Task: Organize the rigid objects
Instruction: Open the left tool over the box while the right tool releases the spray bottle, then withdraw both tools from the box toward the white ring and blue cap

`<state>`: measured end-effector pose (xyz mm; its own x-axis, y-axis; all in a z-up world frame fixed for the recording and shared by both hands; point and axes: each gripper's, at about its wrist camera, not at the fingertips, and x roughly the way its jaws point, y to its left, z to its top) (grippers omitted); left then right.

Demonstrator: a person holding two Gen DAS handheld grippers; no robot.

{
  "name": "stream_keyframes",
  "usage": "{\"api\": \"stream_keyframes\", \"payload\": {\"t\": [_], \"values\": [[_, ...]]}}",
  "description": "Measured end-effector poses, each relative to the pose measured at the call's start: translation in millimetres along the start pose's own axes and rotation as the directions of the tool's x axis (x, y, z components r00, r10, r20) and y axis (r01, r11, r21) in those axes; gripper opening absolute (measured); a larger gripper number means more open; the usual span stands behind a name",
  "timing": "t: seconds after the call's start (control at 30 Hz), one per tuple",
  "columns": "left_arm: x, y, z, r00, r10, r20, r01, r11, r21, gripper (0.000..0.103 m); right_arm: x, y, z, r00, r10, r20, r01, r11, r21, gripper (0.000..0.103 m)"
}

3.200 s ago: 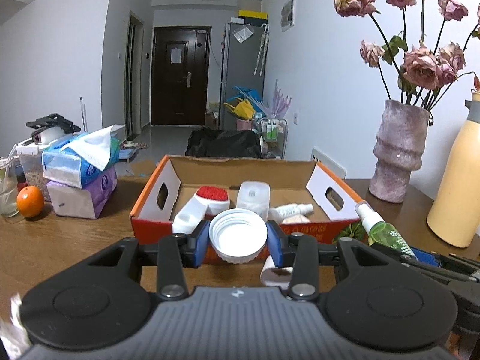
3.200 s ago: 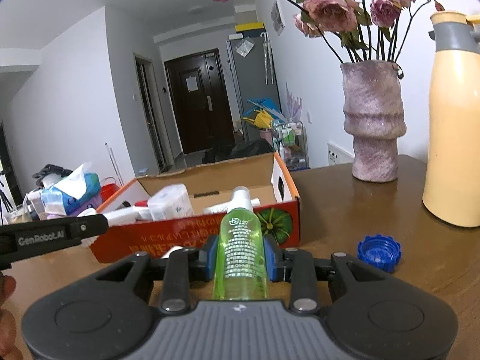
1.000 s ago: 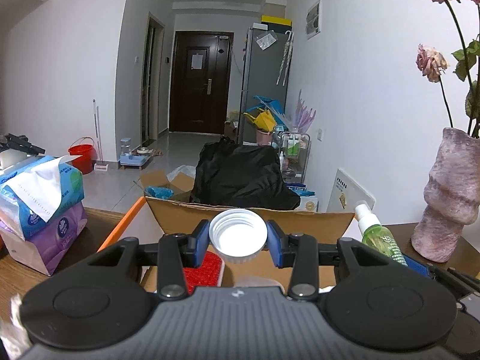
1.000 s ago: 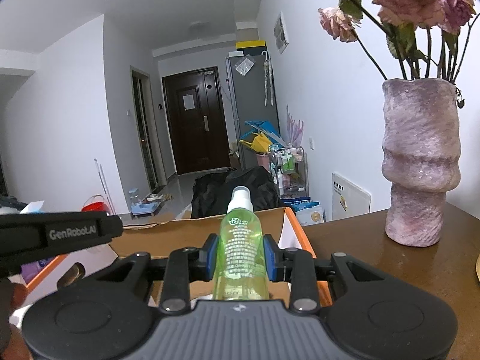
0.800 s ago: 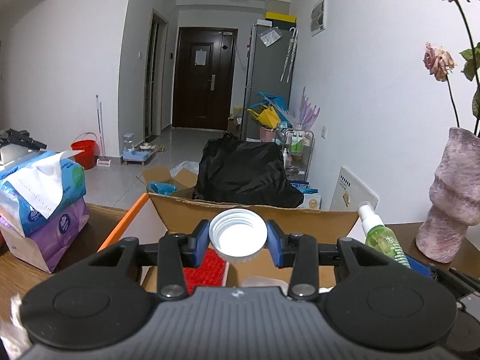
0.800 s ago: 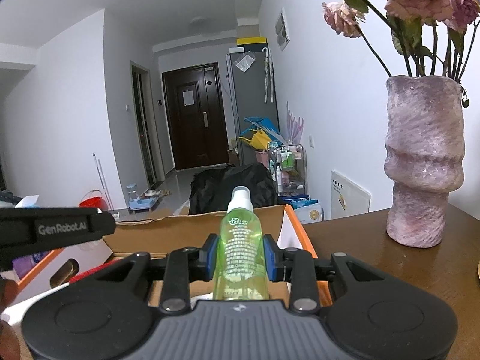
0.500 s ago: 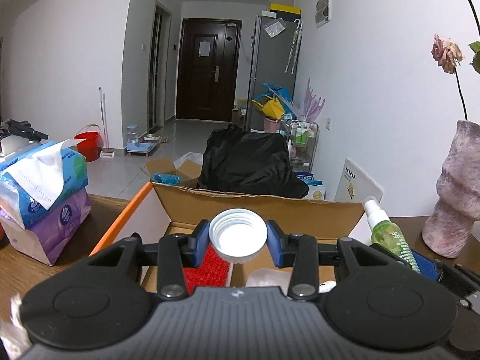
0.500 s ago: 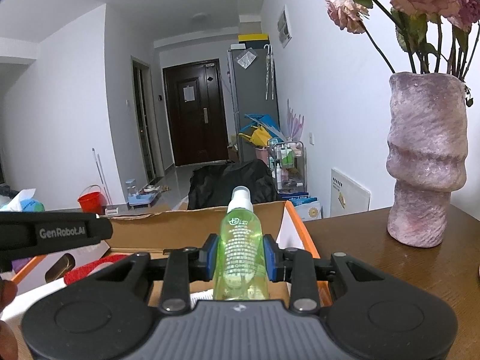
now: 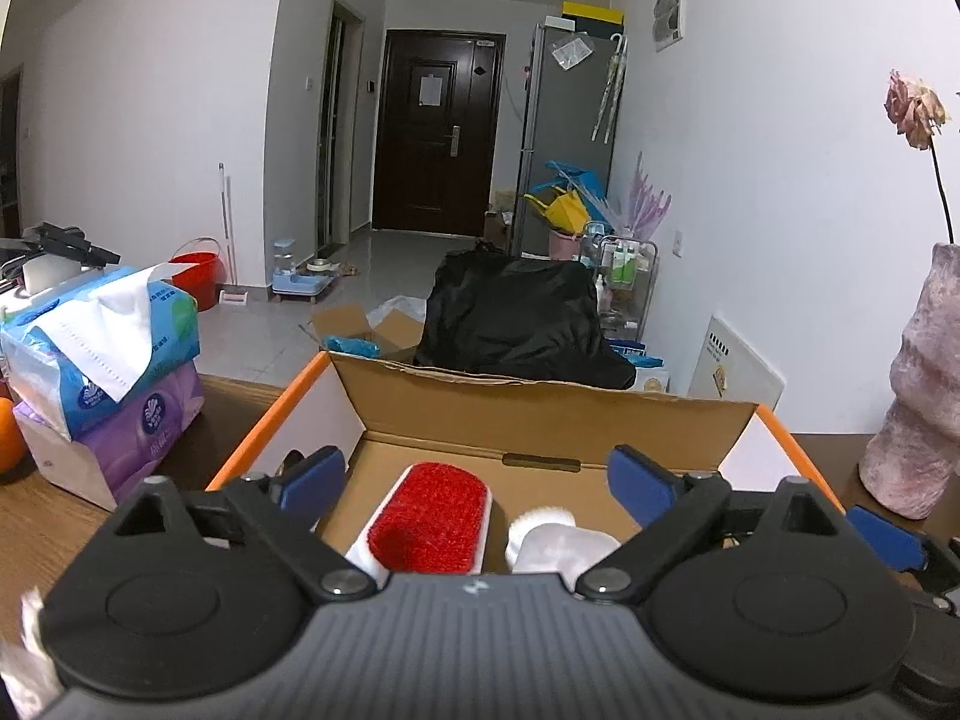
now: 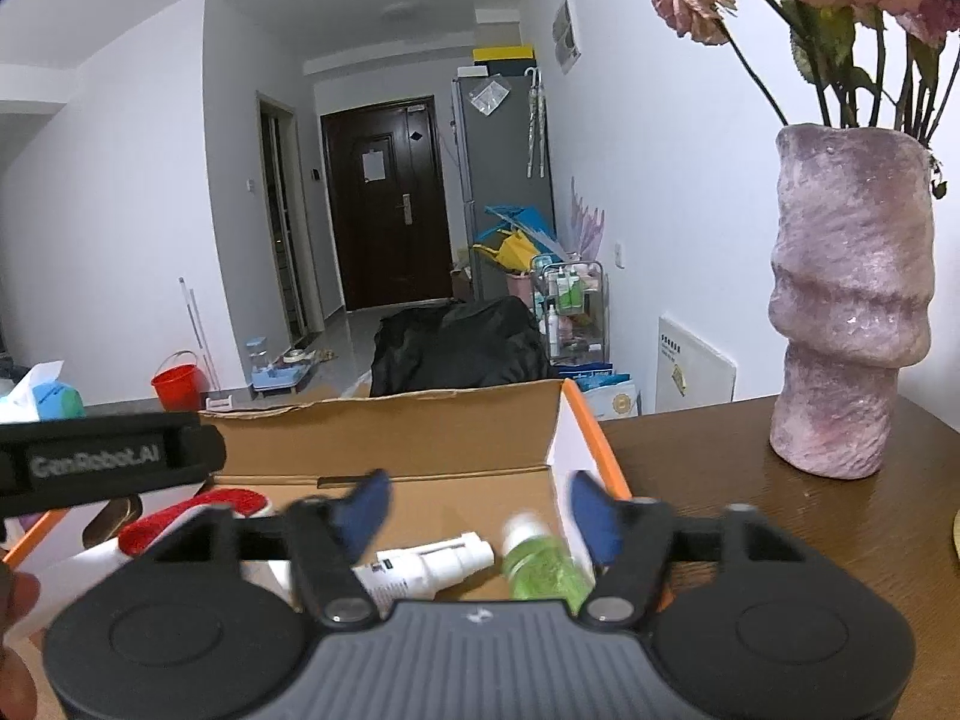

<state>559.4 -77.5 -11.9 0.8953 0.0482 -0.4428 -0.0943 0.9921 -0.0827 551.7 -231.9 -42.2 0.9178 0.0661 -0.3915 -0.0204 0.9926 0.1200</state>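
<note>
An open cardboard box [image 9: 540,414] with orange edges sits on the wooden table, also in the right wrist view [image 10: 420,432]. My left gripper [image 9: 477,483] is open and empty above the box. Below it lie a red-topped white brush [image 9: 429,516] and a white container [image 9: 558,543]. My right gripper [image 10: 474,513] is open over the box's right end. The green spray bottle [image 10: 540,564] is blurred, free of the fingers, in the box beside a white tube bottle [image 10: 426,561]. The white lid is not in sight.
Stacked tissue packs [image 9: 102,372] and an orange [image 9: 9,444] stand left of the box. A purple vase [image 10: 846,312] with dried roses stands on the table to the right. The left gripper's body [image 10: 108,459] crosses the right wrist view.
Both grippers have opened over the box. The white lid has left the left gripper and the green spray bottle has dropped out of the right gripper into the box.
</note>
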Motion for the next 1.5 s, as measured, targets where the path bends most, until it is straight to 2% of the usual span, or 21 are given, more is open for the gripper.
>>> {"api": "stream_keyframes", "payload": {"t": [0.03,0.1,0.3,0.97,1.5], "values": [[-0.3,0.2,0.4,1.000,0.001,0.003,-0.001,1.000,-0.001,0.100,-0.3,-0.1,-0.2,1.000,-0.004,0.001,0.004,1.000,-0.002,0.077],[-1.0,-0.5,0.7,1.000,0.005,0.005,-0.005,1.000,0.004,0.101,-0.4,-0.5,0.0,1.000,-0.008,0.002,0.008,1.000,-0.001,0.088],[-5.0,0.6,1.2,0.999,0.028,0.029,-0.029,0.999,0.019,0.103,-1.9,-1.2,-0.2,1.000,-0.017,0.014,0.017,1.000,0.000,0.100],[-4.1,8.6,-0.5,1.000,0.015,0.004,-0.015,1.000,0.019,0.103,-6.3,-4.8,-2.9,0.999,-0.038,0.008,0.038,0.999,-0.002,0.103],[-27.6,7.7,-5.4,0.999,-0.006,0.038,0.004,0.999,0.044,0.103,-31.3,-16.4,-2.1,0.999,-0.035,0.022,0.036,0.999,-0.012,0.103]]}}
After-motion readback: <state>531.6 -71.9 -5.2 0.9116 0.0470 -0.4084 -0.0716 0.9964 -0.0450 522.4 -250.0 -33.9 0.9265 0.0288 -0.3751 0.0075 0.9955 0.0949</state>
